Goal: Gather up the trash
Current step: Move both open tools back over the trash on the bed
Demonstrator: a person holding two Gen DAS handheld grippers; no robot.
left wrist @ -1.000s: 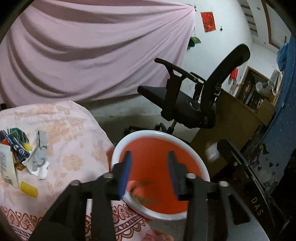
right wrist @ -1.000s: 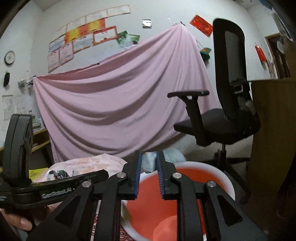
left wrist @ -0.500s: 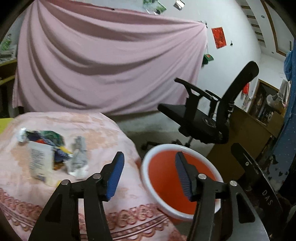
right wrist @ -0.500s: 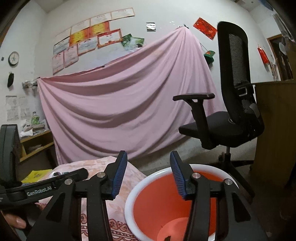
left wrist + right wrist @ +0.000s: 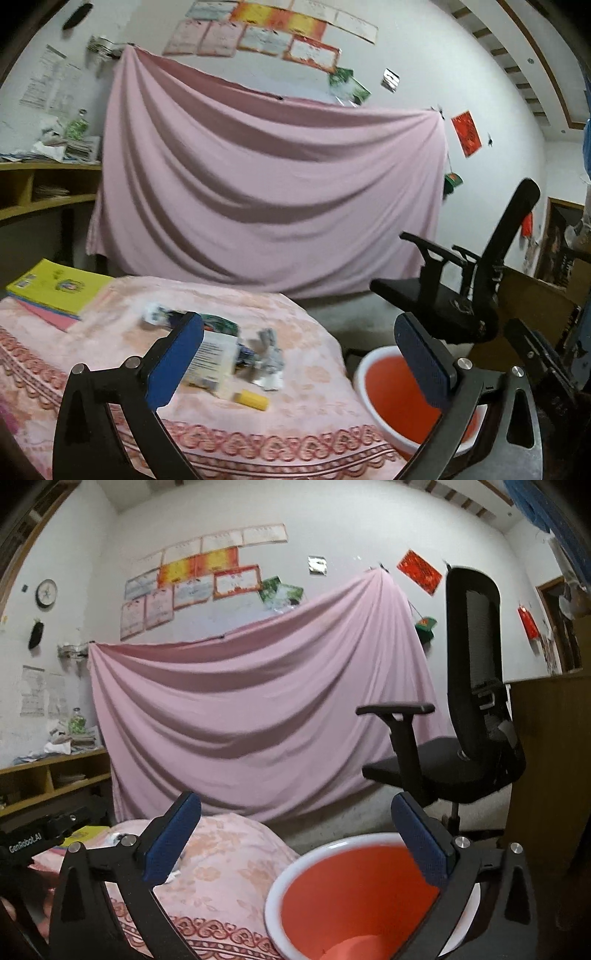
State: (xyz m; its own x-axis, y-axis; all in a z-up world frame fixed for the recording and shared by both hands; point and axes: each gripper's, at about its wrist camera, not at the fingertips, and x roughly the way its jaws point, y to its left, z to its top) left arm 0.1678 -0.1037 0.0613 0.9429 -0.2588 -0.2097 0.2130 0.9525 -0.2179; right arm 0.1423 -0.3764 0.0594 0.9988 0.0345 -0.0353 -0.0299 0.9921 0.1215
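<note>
- Left gripper (image 5: 299, 354): jaws spread wide, holding nothing, raised above the near edge of the pink-clothed table (image 5: 314, 417).
- Right gripper (image 5: 295, 838): equally wide, empty, hovering over the red bin (image 5: 354, 893) beside the table's right edge.
- Trash pile (image 5: 229, 350): wrappers, a white carton and a yellow piece sit mid-table.
- Step, judged: reaching for another piece; next, the left gripper must descend onto the pile and close.

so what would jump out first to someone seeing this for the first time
The big pink sheet draped across the back wall fills both views. Below it, a heap of trash lies on the pink floral tablecloth, with a red bin just past the table's right edge. A black office chair stands beyond the bin, and both grippers are open and empty.
</note>
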